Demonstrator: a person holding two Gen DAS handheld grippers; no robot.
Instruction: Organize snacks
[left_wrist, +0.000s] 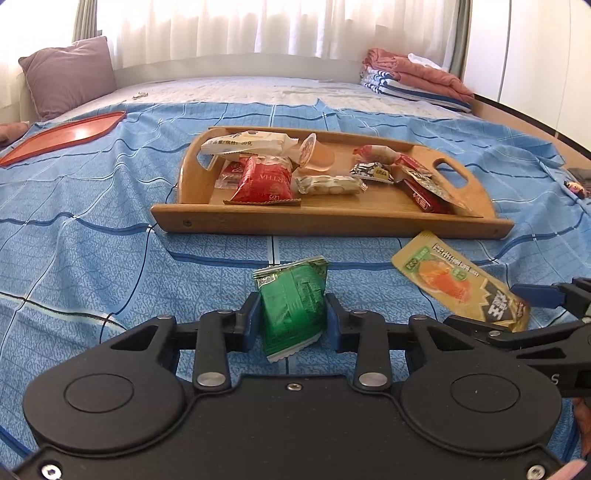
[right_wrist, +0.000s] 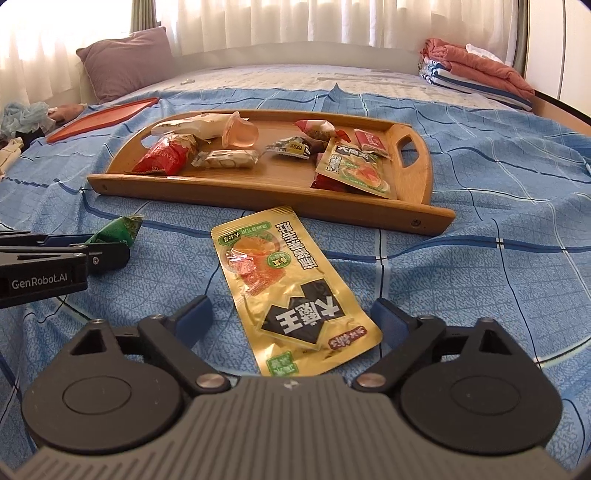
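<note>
The left gripper (left_wrist: 291, 314) is clamped on a crinkled green foil snack packet (left_wrist: 293, 306), just short of the wooden handled tray (left_wrist: 332, 221) of snacks. The right gripper (right_wrist: 291, 317) stands wide, straddling a flat gold foil snack pouch (right_wrist: 291, 288) on the blue checked bedsheet (right_wrist: 480, 277), its pads not touching it.
</note>
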